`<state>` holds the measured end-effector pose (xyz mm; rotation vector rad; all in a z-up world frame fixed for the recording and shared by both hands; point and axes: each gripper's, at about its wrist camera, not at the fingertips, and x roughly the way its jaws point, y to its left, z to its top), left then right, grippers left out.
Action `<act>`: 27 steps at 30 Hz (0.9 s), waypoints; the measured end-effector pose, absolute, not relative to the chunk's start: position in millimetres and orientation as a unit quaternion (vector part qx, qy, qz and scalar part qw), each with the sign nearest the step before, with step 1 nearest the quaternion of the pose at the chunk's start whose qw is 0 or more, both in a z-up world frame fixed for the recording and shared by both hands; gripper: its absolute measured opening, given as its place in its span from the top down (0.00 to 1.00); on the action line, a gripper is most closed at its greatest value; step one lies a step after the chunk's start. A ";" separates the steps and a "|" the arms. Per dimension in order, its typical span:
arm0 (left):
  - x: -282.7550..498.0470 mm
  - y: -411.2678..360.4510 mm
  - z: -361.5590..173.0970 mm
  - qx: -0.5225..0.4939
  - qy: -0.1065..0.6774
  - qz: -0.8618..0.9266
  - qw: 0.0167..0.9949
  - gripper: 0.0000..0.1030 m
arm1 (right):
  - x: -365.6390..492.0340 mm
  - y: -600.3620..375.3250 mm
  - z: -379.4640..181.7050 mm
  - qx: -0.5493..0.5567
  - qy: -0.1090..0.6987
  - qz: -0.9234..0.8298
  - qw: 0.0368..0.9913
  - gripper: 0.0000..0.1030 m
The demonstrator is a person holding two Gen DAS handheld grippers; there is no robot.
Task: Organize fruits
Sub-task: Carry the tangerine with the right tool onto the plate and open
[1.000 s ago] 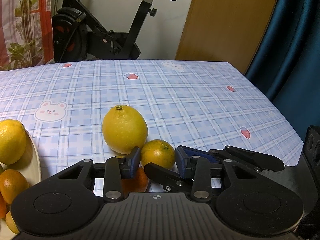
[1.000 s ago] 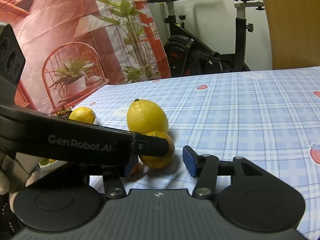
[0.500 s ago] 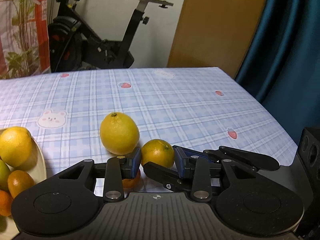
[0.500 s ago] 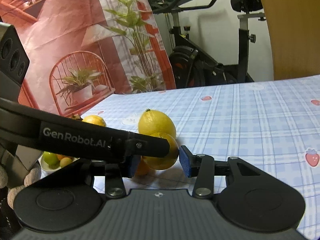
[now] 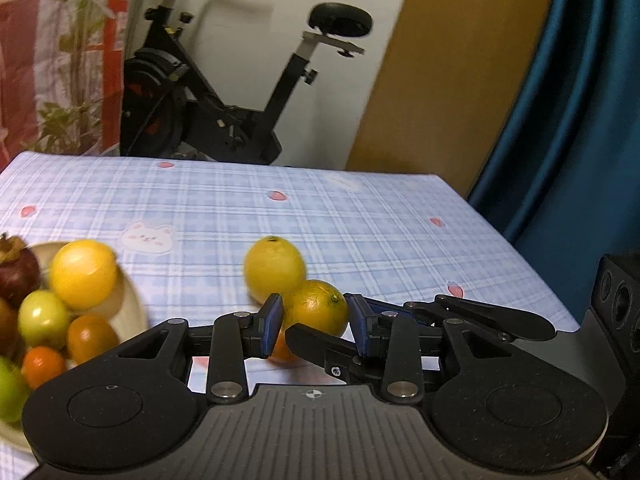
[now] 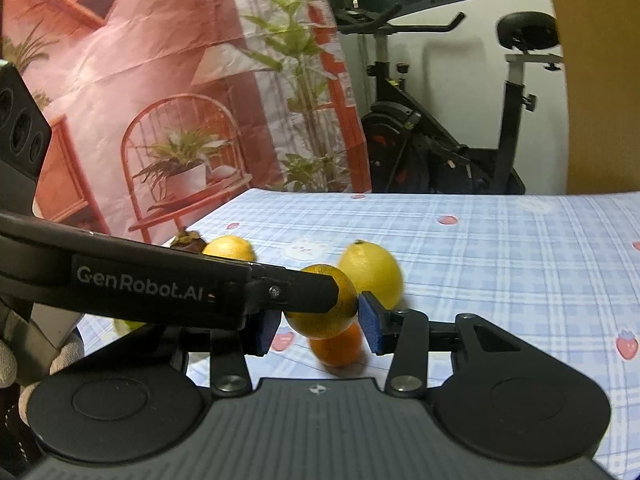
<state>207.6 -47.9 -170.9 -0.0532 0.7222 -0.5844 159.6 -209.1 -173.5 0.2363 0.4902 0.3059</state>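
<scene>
**Two tools on one orange**

Both tools meet at the same orange (image 5: 316, 304), which hangs clear of the worktop (image 5: 360, 220), held up between blue pads. The left tool (image 5: 314, 316) is clamped on it, one pad flat against each flank. The right tool (image 6: 318, 320) comes in across it. Its jaws have just been closing with the orange between them, and in the right wrist view its pads look pressed to the fruit's sides, though a finger of the left tool crosses in front and hides part of that contact.

Directly below the raised orange a smaller, deeper-orange fruit (image 6: 336, 346) lies on the checked cloth. Just behind it sits a lemon (image 5: 274, 268), stem end up.

Off to the left, a cream plate (image 5: 132, 312) carries a heap of fruit: a yellow citrus, small green and orange pieces, and a dark purple one at the back edge. A gloved hand (image 6: 12, 356) shows at the left edge of the right wrist view.
</scene>
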 end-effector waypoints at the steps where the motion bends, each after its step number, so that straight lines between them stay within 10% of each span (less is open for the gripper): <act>1: 206.2 -42.2 -170.4 -0.032 0.347 -0.281 0.894 0.62 | 160.3 -203.5 -171.8 0.110 0.242 0.154 0.951 0.56; 27: 191.5 104.7 -184.9 -0.160 0.362 -0.118 0.911 0.63 | 203.9 -33.1 -181.3 -0.029 0.302 0.315 0.899 0.56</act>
